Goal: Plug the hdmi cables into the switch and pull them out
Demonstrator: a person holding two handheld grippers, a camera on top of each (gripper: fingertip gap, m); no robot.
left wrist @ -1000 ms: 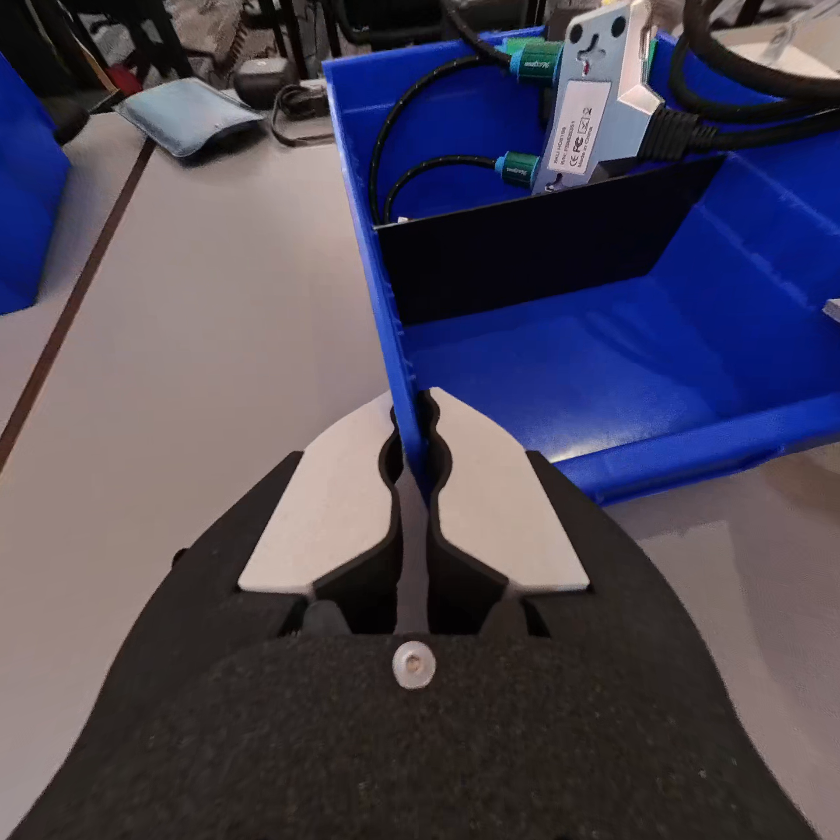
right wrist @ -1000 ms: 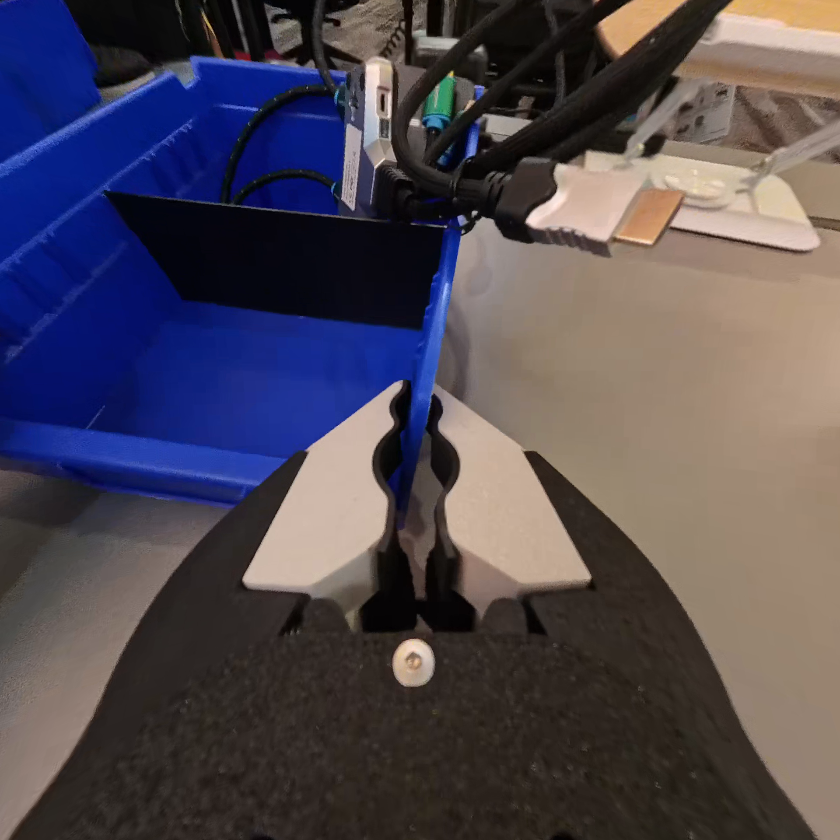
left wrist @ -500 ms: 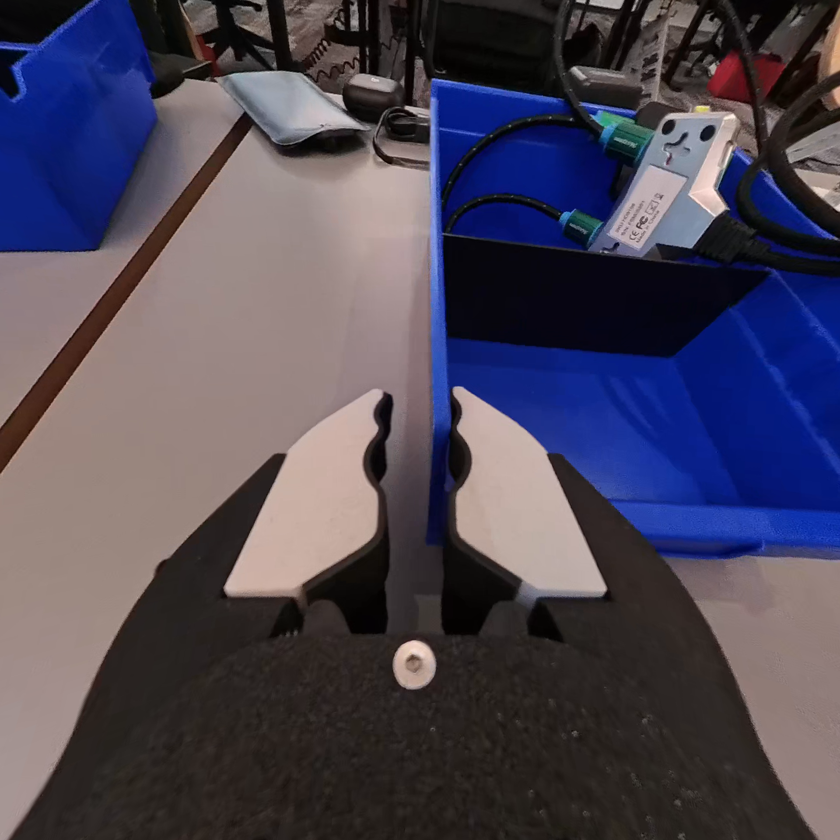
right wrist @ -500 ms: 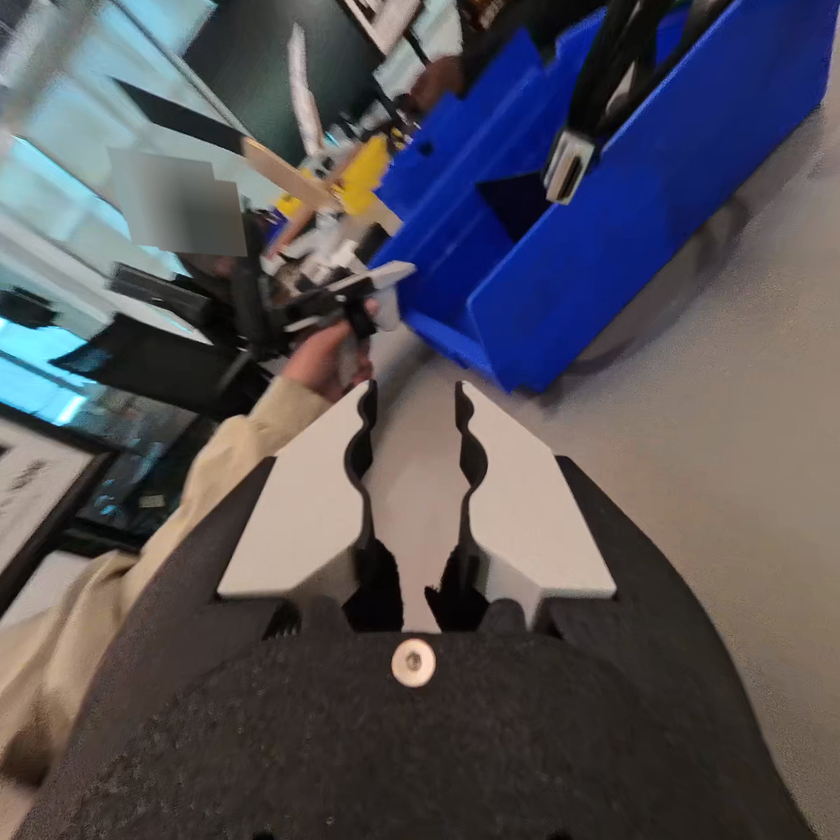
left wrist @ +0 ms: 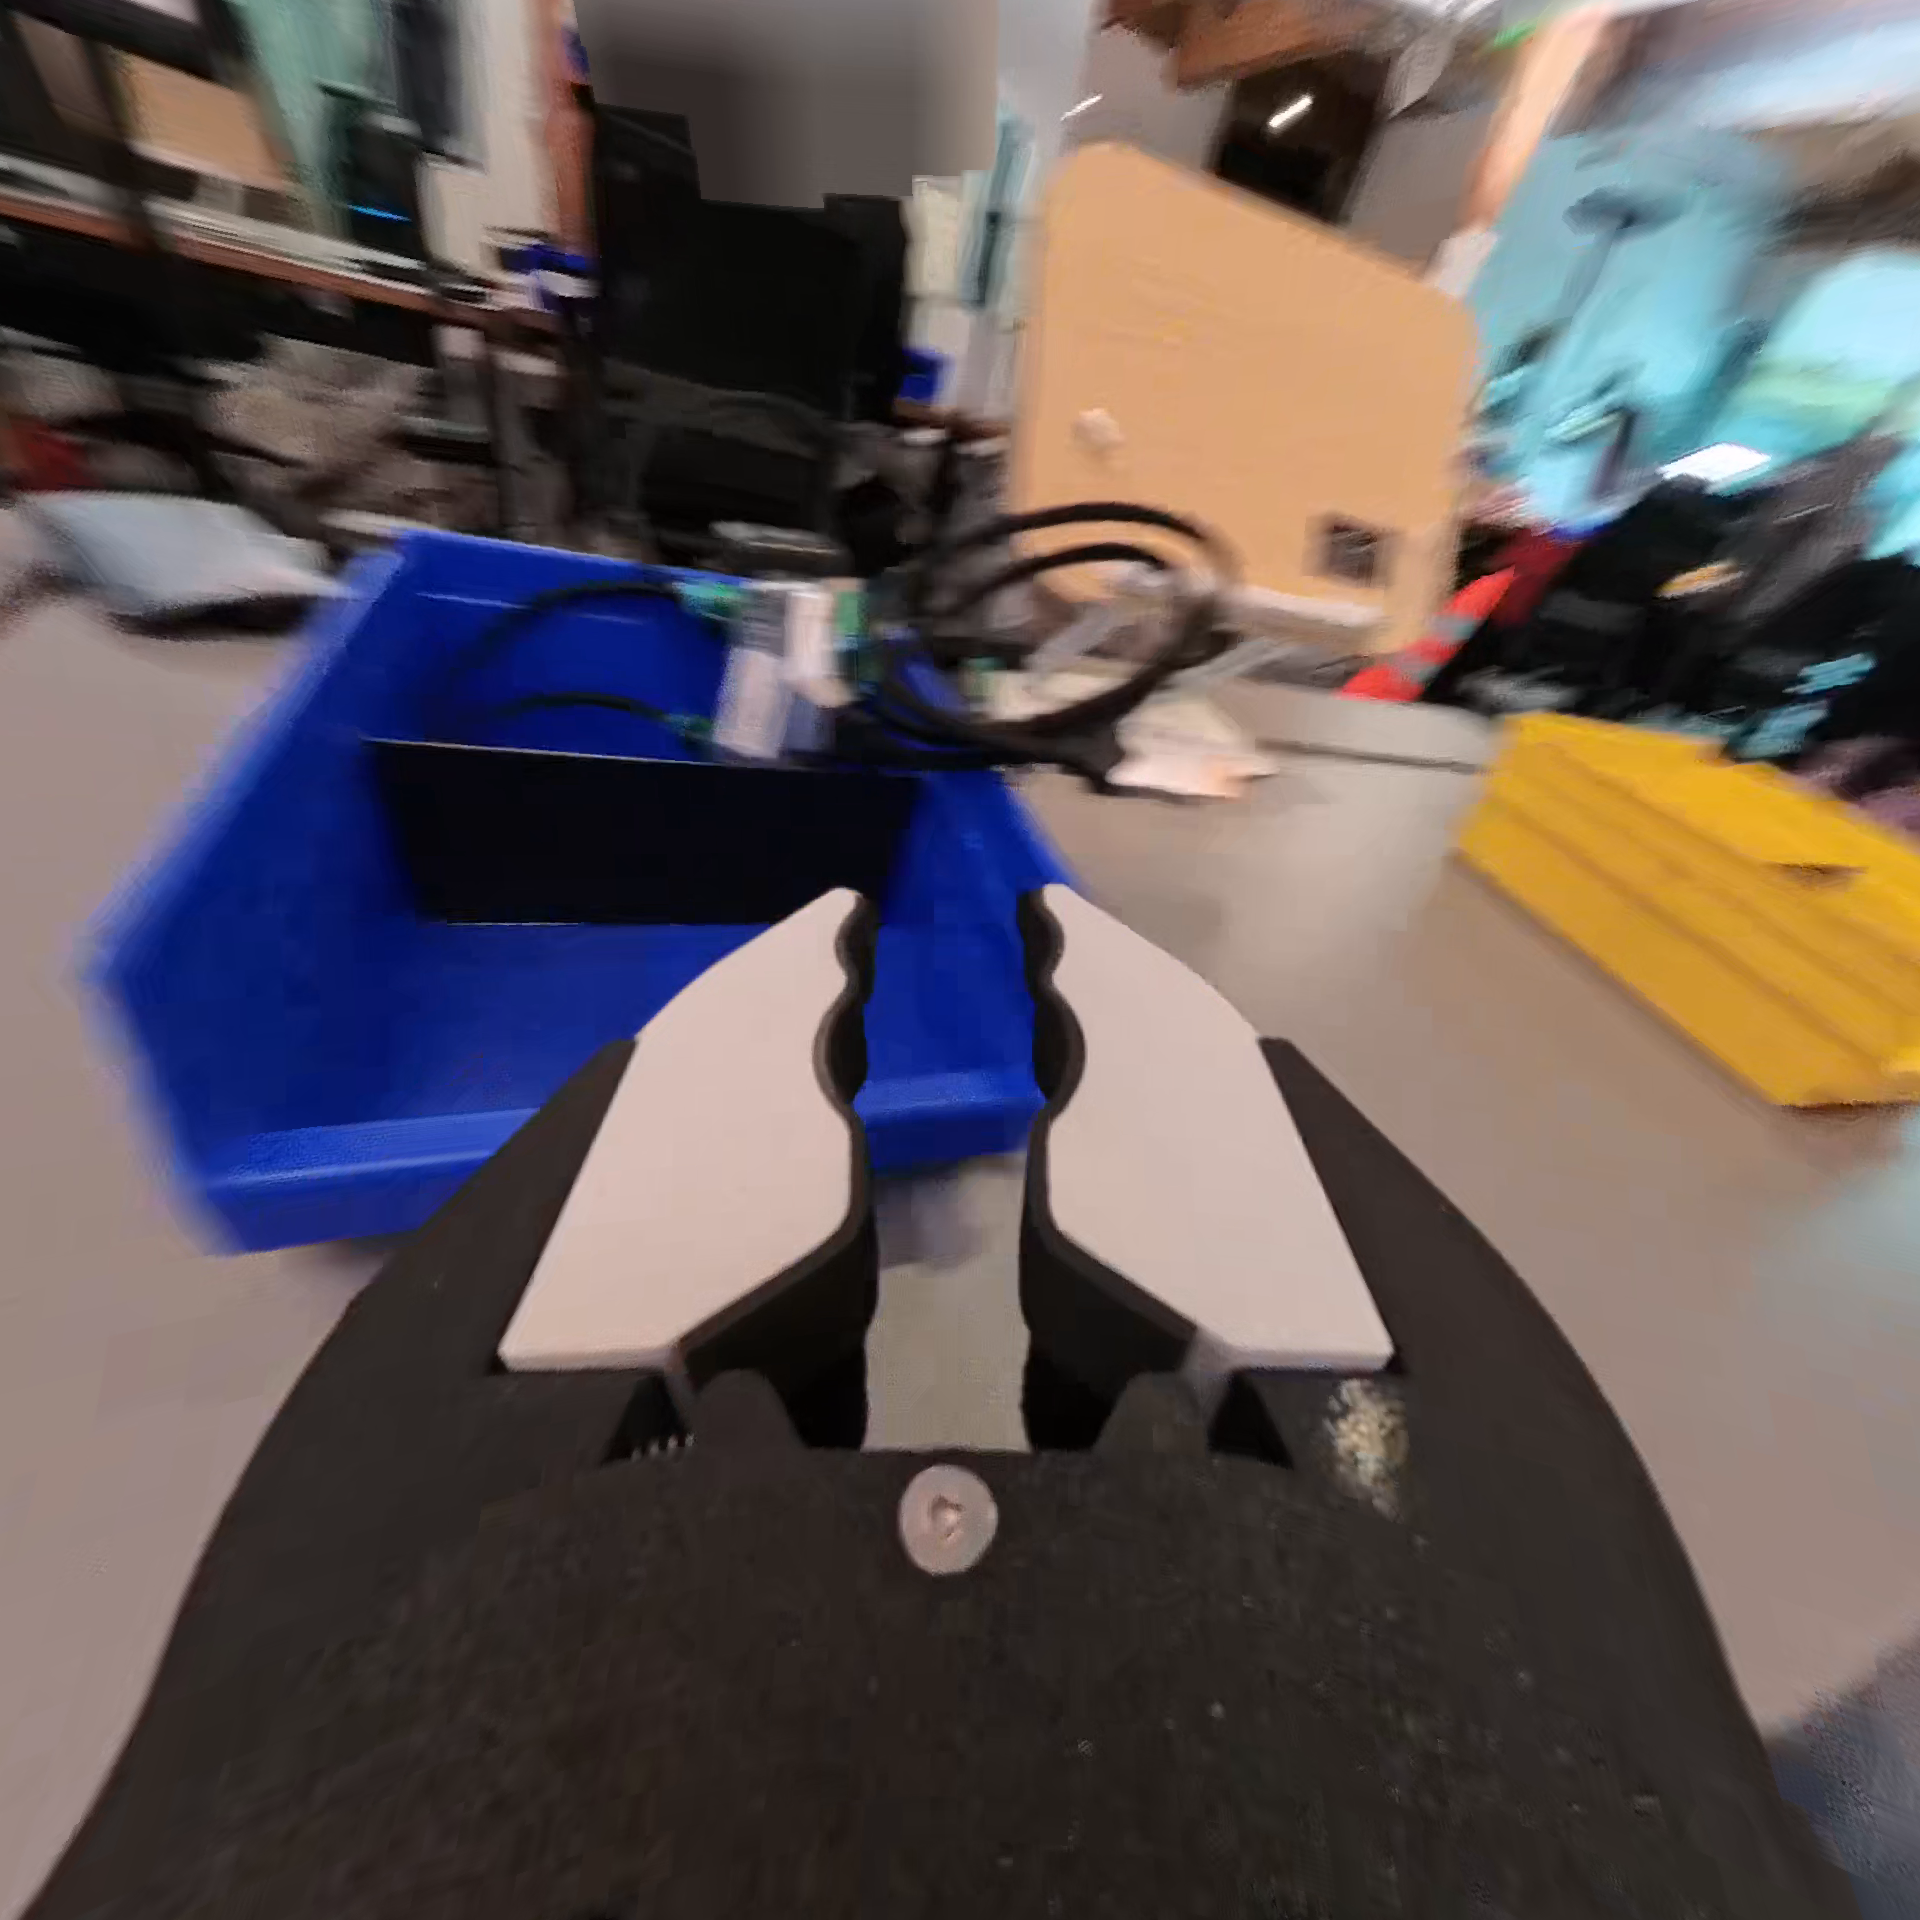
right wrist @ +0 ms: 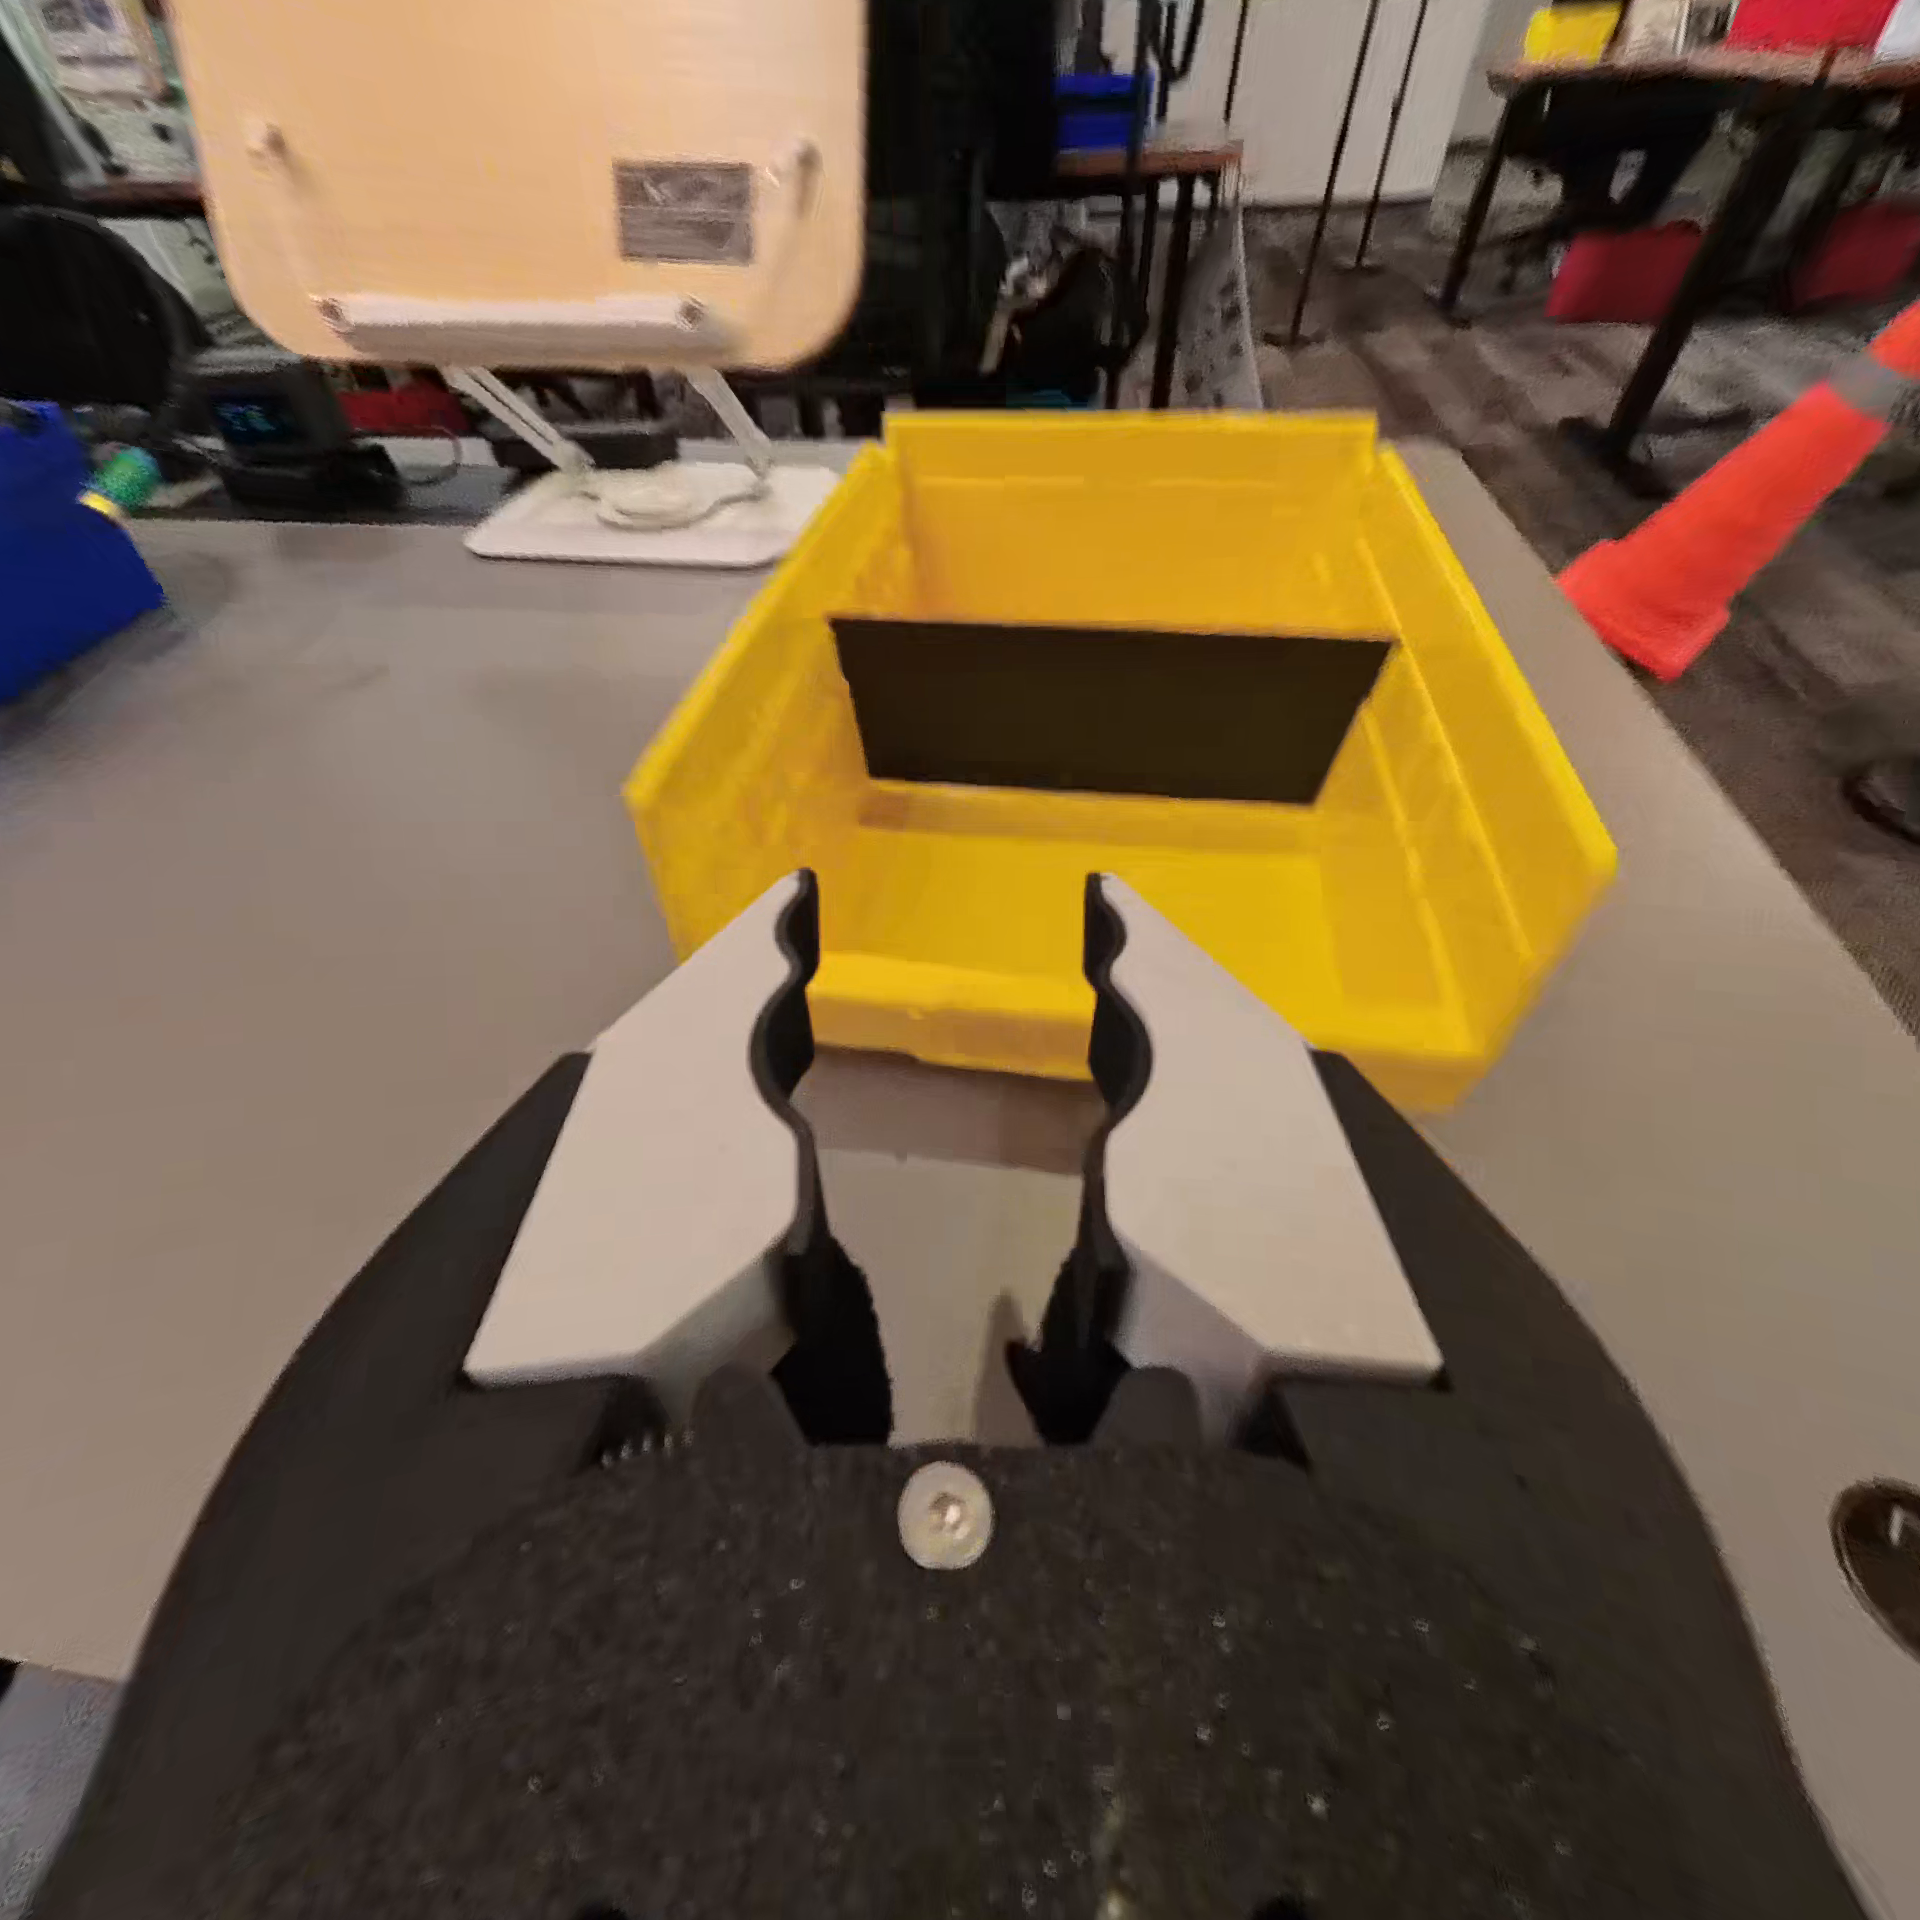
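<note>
In the blurred left wrist view, a blue bin (left wrist: 312,966) with a black divider (left wrist: 644,842) stands on the grey table. The silver switch (left wrist: 774,675) rests in its back compartment with black HDMI cables (left wrist: 1081,623) plugged in and looping out over the right rim. My left gripper (left wrist: 940,914) is open and empty, in front of the bin's right front corner. My right gripper (right wrist: 945,894) is open and empty, facing an empty yellow bin (right wrist: 1444,852) with a black divider (right wrist: 1101,717). The switch does not show in the right wrist view.
A corner of the blue bin (right wrist: 52,561) shows at the left of the right wrist view. A tan board on a white stand (right wrist: 520,177) stands behind the yellow bin. An orange cone (right wrist: 1745,509) stands off the table's right edge. The yellow bin (left wrist: 1704,935) also shows in the left wrist view. Some 60 cm of space lies between my two pairs of fingers. My left gripper's tips are some 20 cm from the silver switch (left wrist: 774,675).
Both grippers let go of the blue bin's side walls, opened and pulled back. The left one swung right. The right one turned away to face the yellow bin.
</note>
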